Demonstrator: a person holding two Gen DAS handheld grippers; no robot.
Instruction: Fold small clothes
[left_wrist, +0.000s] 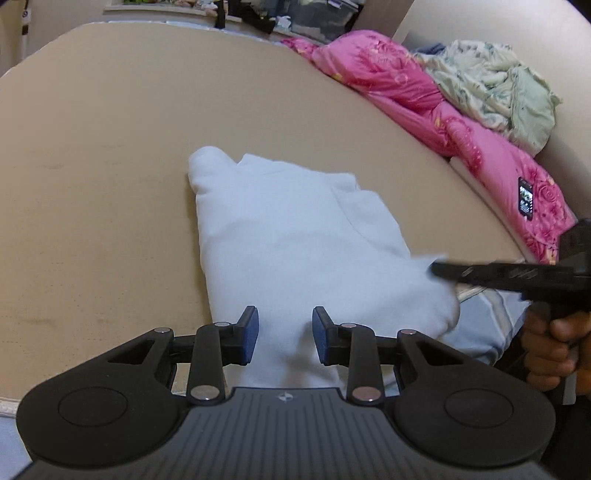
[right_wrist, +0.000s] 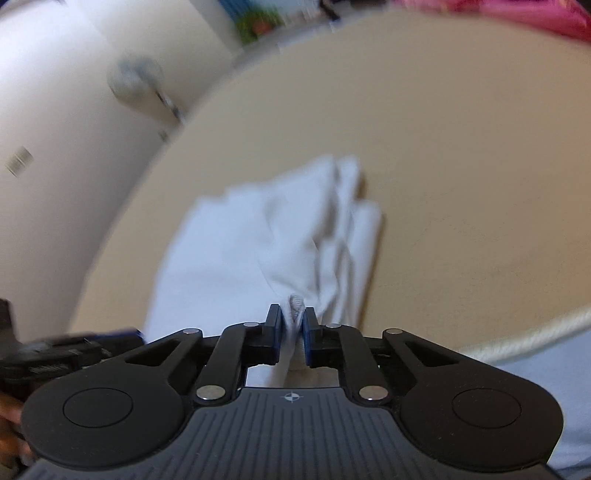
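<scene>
Pinching white garment (right_wrist: 258, 240) hem, right gripper (right_wrist: 291, 325) at 6 o'clock. Left gripper (left_wrist: 284, 332) released, hovering over cloth on beige mat (left_wrist: 110, 184).

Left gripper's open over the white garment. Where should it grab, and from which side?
Grip the near hem of the white garment, coming from the near edge. The left gripper already straddles it there, level with the corner the right gripper has pinched.

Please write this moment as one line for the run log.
stage: folding | left gripper: open, over near edge of white garment | right gripper: shut on garment edge | surface: beige mattress
</scene>
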